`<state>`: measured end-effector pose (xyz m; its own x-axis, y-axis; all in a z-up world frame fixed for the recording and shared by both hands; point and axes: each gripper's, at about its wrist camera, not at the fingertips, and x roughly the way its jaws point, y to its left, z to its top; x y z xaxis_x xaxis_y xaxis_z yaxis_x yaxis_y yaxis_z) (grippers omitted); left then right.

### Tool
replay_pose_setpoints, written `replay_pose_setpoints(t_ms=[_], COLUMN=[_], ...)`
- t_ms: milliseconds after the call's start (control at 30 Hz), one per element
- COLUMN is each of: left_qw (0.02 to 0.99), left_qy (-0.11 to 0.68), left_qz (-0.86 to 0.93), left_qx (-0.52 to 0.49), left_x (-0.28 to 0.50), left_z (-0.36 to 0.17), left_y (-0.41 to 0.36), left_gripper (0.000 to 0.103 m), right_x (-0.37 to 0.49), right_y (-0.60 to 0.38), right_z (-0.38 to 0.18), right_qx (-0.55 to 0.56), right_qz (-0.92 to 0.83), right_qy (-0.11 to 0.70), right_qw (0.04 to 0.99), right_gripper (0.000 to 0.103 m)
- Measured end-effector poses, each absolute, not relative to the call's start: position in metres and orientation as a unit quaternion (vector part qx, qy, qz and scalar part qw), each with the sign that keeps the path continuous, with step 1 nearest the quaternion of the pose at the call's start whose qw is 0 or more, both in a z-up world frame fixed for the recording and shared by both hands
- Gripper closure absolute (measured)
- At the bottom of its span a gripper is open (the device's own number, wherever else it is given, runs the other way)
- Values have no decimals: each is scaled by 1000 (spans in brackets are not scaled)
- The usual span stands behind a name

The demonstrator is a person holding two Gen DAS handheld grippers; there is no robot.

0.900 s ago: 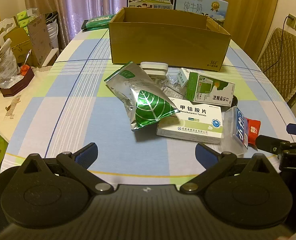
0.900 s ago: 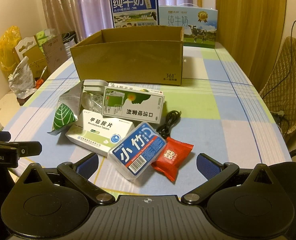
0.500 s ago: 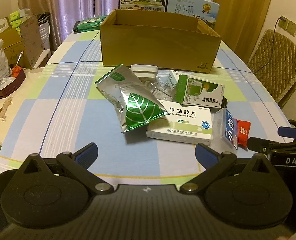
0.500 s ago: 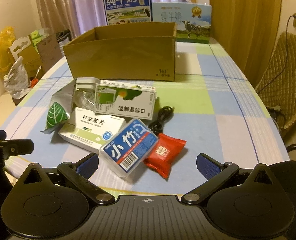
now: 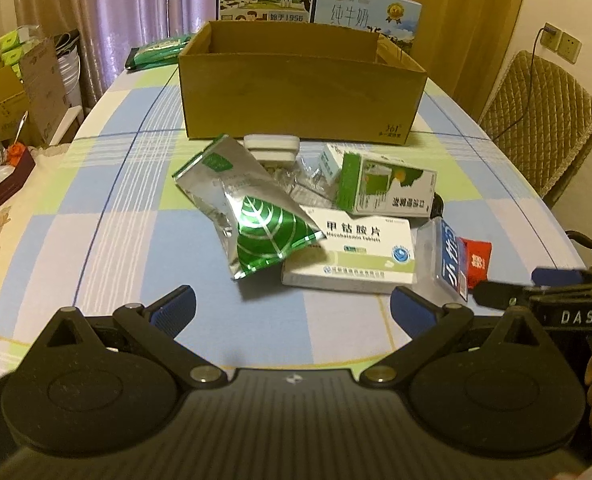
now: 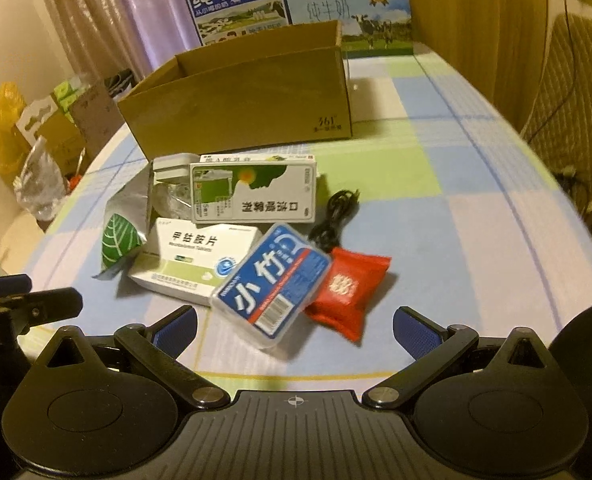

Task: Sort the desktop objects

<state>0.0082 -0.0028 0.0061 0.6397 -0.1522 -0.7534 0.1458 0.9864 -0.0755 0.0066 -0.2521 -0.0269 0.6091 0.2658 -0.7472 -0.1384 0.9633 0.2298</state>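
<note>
Hovering low over the near edge of the checked table (image 5: 108, 248), the left hand-held gripper (image 5: 292, 306) and the right hand-held gripper (image 6: 294, 326) each have fingers spread wide, holding nothing. Beyond them lies a loose pile: a silver pouch with a green leaf (image 5: 256, 216) at 11 o'clock, overlapping a white tablet box (image 5: 356, 252); a green-and-white box (image 6: 252, 192) behind; a blue-labelled clear case (image 6: 274, 280) at 12 o'clock in the right view, touching a red packet (image 6: 348, 284); a black cable (image 6: 336, 216) just beside. An open cardboard box (image 5: 300, 96) stands at 12 o'clock.
</note>
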Motion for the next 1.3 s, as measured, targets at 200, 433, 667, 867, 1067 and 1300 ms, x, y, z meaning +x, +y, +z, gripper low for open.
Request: replay_pose_setpoints(t_ms=[200,433,667,867,1067,1300], left_qw=[907,907,905,904,902,899], left_qy=[414,417,420,420,424,428], left_qz=[-70,-64,-74,-78,-79,-86], left_qx=[3,-10,-13,-17,-25,-23], left_x=[21,30,37,40,42,44], left_z=[7,4,0,0,-1,-5], left_y=[4,8,3,4,6,1], left_gripper=[1,1,1,1,1,1], right_x=[9,15,20,28,35,38], right_y=[-249,-245,-243,-240,-244,-251], right_z=[-33,-41,-47,-55,-62,-71], right_qx=[122,143,150,171,207,217], right_qz=[113,112,108,111,102,103], right_qy=[425,422,418,428,430,447], right_qw=[890,888,889,881,873,862], right_gripper=[2,2,2,9,16,44])
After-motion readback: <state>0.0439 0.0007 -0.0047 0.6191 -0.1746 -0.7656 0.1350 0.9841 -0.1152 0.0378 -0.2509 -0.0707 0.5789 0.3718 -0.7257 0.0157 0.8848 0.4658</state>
